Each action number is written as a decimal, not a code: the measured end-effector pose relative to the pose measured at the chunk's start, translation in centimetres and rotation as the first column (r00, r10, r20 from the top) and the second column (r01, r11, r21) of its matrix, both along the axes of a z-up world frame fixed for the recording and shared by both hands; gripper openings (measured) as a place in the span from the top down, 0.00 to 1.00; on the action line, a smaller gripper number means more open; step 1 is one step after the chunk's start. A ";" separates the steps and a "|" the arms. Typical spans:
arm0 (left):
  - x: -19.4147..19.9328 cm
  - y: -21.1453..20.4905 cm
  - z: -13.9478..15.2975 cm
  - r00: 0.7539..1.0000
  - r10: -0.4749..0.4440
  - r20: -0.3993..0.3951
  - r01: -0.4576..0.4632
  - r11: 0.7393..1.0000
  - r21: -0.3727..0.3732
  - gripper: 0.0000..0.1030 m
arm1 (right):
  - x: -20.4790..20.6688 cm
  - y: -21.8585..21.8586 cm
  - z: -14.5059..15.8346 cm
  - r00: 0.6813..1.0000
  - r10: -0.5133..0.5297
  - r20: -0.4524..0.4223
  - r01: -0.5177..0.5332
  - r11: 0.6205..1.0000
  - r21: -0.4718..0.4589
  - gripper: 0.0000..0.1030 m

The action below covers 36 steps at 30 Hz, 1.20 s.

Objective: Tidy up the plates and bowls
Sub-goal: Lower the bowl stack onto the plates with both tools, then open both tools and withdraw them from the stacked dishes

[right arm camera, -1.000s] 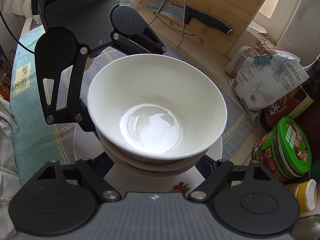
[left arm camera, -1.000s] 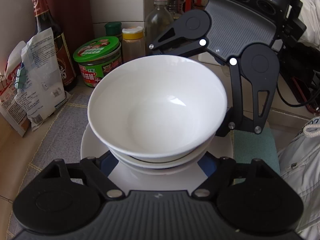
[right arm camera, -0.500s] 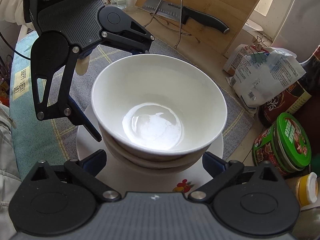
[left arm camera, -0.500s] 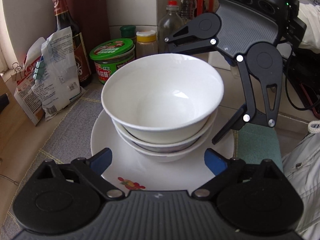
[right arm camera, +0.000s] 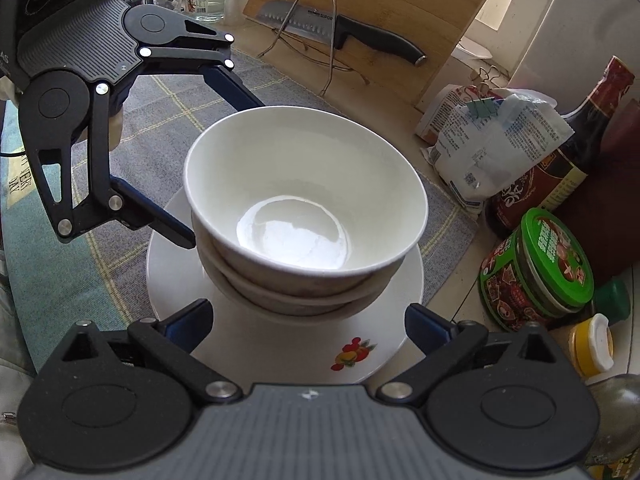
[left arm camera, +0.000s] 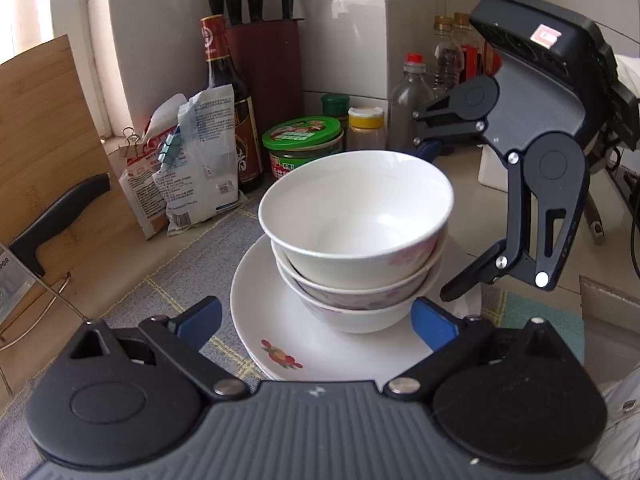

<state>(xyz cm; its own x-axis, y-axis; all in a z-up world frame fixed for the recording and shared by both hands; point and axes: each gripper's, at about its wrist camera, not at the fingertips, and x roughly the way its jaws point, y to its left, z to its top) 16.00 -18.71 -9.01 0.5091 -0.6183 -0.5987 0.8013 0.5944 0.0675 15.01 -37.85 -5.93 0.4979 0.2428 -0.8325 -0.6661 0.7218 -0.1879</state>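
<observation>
While stacked on the plate at mid tabletop, bowls untouched; left gripper just spread wide, empty; right gripper wide, empty.

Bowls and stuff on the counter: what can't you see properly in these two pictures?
- Lower bowls: insides hidden by the top bowl, both views.
- Plate: middle covered by the bowl stack; near rim cut by each gripper's body.
- Knife: blade cut off at the left wrist view's edge.
- Green-lidded jar: label print too small.
</observation>
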 end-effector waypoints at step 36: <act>-8.7 8.4 6.5 0.938 0.344 -0.048 -0.343 0.939 0.016 0.02 | -15.7 9.2 5.2 0.387 -0.920 0.059 0.868 0.385 0.314 0.00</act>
